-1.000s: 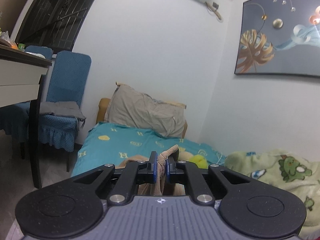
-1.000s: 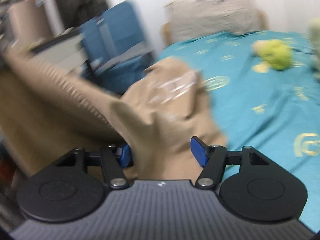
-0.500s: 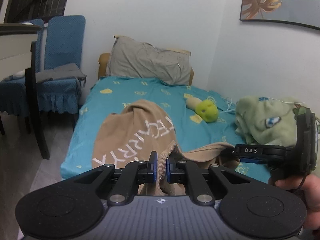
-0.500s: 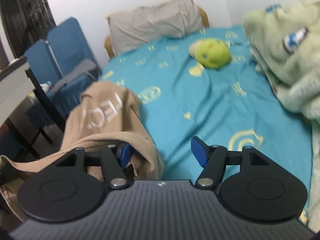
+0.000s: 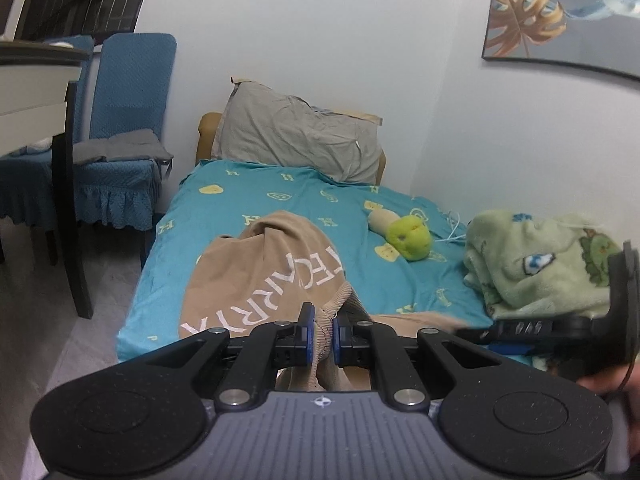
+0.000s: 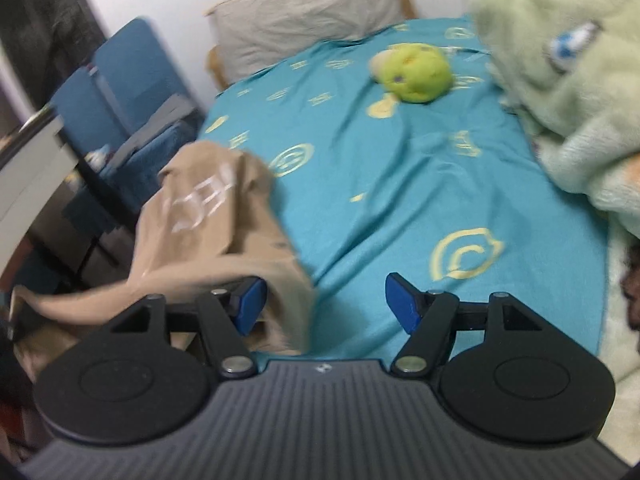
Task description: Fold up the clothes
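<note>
The left gripper (image 5: 320, 334) is clamped on a ribbed edge of the tan garment (image 5: 264, 276), its blue pads pressed together with only that fold of cloth between them. Ahead of it the garment spreads forward over the near left part of the teal bedsheet (image 5: 288, 200), white lettering showing on its upper face, and some of the cloth hangs below the fingers toward the camera. To this gripper's right, low over the sheet, the right gripper (image 5: 516, 336) shows from the side, with part of a hand (image 5: 612, 384) behind it at the picture's edge. From its own camera, the right gripper (image 6: 324, 306) has its jaws opening and standing wide; a loose flap of the tan garment (image 6: 224, 232) drapes over its left finger and into the left side of the gap, but the pads do not press on it, and the right pad stands clear over bare teal bedsheet (image 6: 380, 184). Farther ahead of both grippers lies a yellow-green plush toy (image 5: 408, 236), to the right of it a heap of pale green blanket (image 5: 544, 264), and at the far end a grey pillow (image 5: 300, 140) against the wall. Off to the left, beside the bed, stands a blue chair (image 5: 124, 132).
</note>
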Demonstrator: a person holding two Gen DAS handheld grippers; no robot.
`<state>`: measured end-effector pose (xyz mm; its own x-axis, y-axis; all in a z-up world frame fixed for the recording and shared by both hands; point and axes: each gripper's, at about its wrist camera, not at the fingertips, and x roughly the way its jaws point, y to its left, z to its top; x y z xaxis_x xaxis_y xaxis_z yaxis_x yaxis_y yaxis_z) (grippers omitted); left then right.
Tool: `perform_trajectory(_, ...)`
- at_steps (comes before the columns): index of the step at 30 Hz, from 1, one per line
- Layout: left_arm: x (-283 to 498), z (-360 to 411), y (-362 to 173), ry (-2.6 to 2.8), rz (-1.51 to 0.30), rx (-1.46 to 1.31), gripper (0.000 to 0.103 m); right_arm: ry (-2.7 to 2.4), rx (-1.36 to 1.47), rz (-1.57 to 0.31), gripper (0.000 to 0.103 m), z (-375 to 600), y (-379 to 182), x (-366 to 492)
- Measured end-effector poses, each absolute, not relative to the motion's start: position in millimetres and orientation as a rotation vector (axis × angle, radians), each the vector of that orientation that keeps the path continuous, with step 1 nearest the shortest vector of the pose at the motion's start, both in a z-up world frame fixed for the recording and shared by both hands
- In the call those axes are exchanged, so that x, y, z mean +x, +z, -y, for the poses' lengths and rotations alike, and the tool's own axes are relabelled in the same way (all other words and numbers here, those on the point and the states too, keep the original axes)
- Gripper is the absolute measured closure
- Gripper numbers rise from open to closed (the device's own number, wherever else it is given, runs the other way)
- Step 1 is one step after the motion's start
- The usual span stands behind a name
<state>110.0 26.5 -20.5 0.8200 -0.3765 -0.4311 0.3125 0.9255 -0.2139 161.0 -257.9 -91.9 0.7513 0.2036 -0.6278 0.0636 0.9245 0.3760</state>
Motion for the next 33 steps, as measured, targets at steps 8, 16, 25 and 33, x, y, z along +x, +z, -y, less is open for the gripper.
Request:
perform_trajectory(8, 107, -37, -14, -0.395, -0.464, -0.228, 0.094, 0.044, 0.443, -0.797, 0.033, 257, -106, 171)
perform_trajectory(16, 105, -23, -19, -0.435, -0.477, -0.181, 0.094, -0.020, 0.777, -0.759, 0.027, 311, -107, 158)
perform_trajectory(25, 107, -13, -30, -0.473, -0.517, -0.163, 0.094, 0.105, 0.546, -0.722, 0.022, 290, -80, 156)
perform_trajectory(33, 110, -16, -31, -0.478, -0.513, -0.208, 0.094, 0.395, 0.061, -0.673, 0.025, 184, -78, 153)
